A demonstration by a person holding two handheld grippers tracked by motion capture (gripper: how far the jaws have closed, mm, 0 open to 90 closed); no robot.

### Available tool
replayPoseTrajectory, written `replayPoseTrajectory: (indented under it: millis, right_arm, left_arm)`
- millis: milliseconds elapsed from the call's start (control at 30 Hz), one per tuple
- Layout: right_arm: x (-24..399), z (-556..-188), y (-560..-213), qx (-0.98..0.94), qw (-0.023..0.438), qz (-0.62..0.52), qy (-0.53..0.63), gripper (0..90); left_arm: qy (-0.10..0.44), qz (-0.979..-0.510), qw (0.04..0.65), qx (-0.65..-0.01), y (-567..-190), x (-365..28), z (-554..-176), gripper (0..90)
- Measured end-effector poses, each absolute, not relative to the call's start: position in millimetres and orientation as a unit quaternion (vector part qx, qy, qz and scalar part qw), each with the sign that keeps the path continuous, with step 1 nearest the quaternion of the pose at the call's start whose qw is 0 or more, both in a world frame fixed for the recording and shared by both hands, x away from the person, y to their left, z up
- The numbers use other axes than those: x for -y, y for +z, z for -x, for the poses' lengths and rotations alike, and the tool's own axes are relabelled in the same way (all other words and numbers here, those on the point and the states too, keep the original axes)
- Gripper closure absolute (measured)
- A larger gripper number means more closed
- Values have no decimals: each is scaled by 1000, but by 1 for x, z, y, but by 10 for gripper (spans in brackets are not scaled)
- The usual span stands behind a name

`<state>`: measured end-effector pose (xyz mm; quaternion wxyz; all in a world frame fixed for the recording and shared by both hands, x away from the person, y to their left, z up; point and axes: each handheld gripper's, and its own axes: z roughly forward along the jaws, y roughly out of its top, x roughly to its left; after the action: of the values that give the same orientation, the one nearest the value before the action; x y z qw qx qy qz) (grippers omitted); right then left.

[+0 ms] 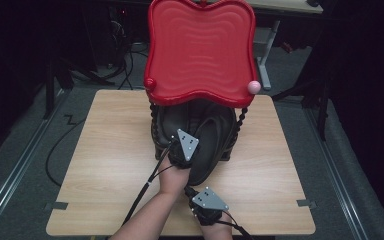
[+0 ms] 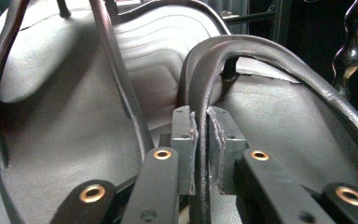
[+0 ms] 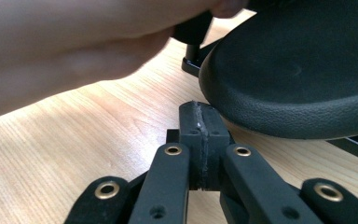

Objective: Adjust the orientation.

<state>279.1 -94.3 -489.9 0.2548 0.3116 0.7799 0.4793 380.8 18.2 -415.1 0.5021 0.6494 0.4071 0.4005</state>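
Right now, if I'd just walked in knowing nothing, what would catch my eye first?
Probably the big red wavy tray, the top shelf of a small rack at the far side of the wooden table. Under it lie dark flip-flops; the left gripper has its fingers pinched on one flip-flop's strap. The right gripper waits shut near the table's front edge, beside that flip-flop's heel.
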Motion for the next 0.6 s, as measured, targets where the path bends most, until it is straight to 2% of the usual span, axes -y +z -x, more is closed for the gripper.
replayPoseTrajectory:
  millis: [200, 300, 433, 600]
  right_arm:
    - [103, -282, -487, -773, 267, -319, 479, 900]
    - [109, -284, -483, -765, 270, -328, 484, 900]
    - [119, -290, -480, -757, 274, -339, 487, 899]
    - [130, -294, -477, -750, 280, -349, 487, 899]
  left_arm:
    - [393, -645, 509, -413, -413, -23, -384, 801]
    - [389, -647, 515, -406, -412, -23, -383, 719]
    - [382, -650, 525, -395, -413, -23, -378, 658]
    - [373, -656, 531, -386, -413, -26, -370, 633]
